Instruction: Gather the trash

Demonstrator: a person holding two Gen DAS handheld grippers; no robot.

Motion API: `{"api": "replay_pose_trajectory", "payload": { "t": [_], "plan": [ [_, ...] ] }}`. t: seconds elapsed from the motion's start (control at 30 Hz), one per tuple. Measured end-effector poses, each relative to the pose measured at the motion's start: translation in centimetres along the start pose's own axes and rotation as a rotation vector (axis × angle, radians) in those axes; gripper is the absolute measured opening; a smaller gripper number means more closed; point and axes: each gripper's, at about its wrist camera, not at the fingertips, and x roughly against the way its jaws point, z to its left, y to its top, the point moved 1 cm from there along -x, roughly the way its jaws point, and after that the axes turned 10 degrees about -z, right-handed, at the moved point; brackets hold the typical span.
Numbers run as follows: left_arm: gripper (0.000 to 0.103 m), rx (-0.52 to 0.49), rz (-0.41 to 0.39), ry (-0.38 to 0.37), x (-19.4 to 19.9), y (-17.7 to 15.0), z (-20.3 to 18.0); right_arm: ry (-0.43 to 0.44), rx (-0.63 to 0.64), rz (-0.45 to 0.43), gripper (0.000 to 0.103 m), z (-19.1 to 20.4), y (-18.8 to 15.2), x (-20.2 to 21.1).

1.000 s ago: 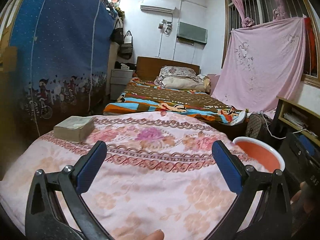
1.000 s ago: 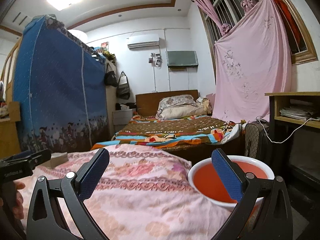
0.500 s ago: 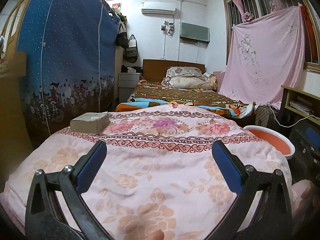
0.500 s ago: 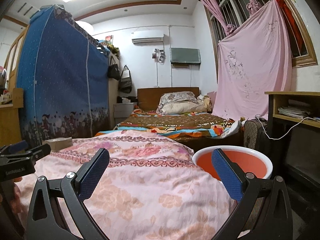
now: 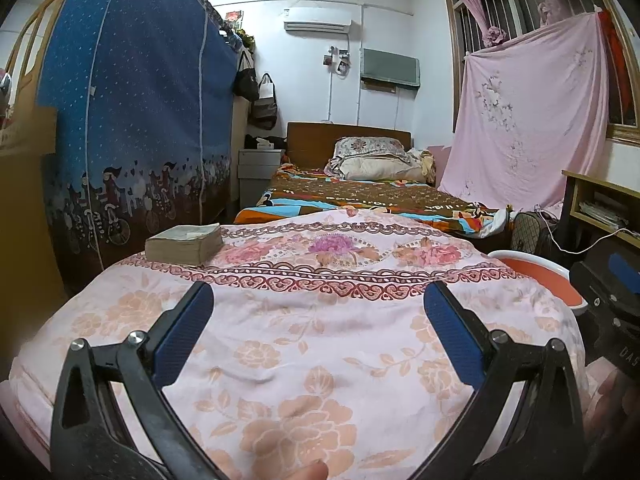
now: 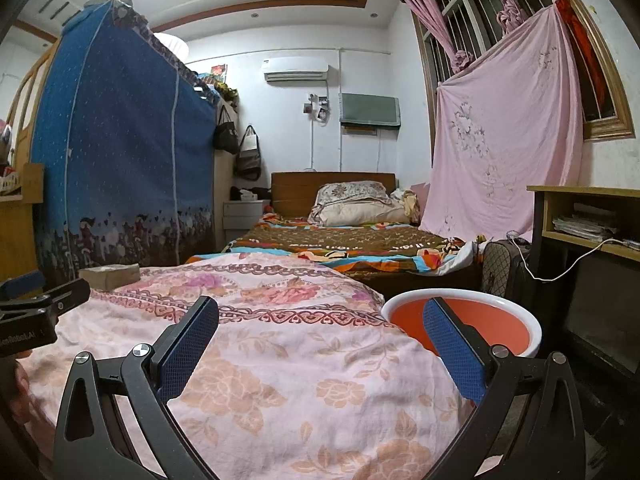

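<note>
A brownish paper-wrapped block (image 5: 184,244) lies at the far left of a surface draped in pink floral cloth (image 5: 320,340). My left gripper (image 5: 318,300) hovers open over the near part of that cloth, holding nothing. An orange basin with a white rim (image 5: 536,276) stands off the cloth's right edge. In the right wrist view my right gripper (image 6: 320,312) is open and empty, low over the cloth (image 6: 300,344), with the basin (image 6: 460,293) just behind its right finger. The block (image 6: 110,276) sits far left. Each gripper shows at the edge of the other's view.
A blue fabric wardrobe (image 5: 132,120) stands along the left. A bed with a brown patterned cover (image 5: 360,196) lies beyond the cloth. A wooden desk (image 6: 592,216) with a white cable is on the right, and a pink sheet (image 6: 504,152) hangs over the window.
Both views have sunk lower and tilted up, so the cloth looks flatter and more ceiling shows. The basin slid toward the left view's right edge. Both grippers stayed open.
</note>
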Motion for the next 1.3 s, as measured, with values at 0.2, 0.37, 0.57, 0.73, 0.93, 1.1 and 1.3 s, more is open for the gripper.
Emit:
{"api": "replay_pose_trajectory", "payload": {
  "t": [0.2,0.37,0.57,0.73,0.93,1.1,1.3],
  "plan": [
    [0.092,0.005,0.002,0.002,0.15,-0.02,0.24,0.003,0.009,0.006,0.103,0.29,-0.11,-0.07],
    [0.092,0.007,0.002,0.003,0.15,-0.04,0.36,0.002,0.009,0.007,0.103,0.23,-0.12,-0.09],
    [0.092,0.012,-0.001,0.005,0.19,-0.08,0.61,0.003,0.009,0.008,0.103,0.20,-0.12,-0.11],
    [0.092,0.011,-0.002,0.004,0.17,-0.07,0.62,0.003,0.009,0.007,0.103,0.21,-0.11,-0.09],
    [0.092,0.012,-0.002,0.005,0.21,-0.07,0.65,0.003,0.008,0.007,0.103,0.21,-0.11,-0.08],
    [0.092,0.010,-0.002,0.005,0.21,-0.07,0.65,0.003,0.008,0.007,0.103,0.21,-0.11,-0.09],
    [0.092,0.011,-0.003,0.005,0.24,-0.09,0.67,0.003,0.008,0.009,0.103,0.22,-0.10,-0.11]
  ]
}}
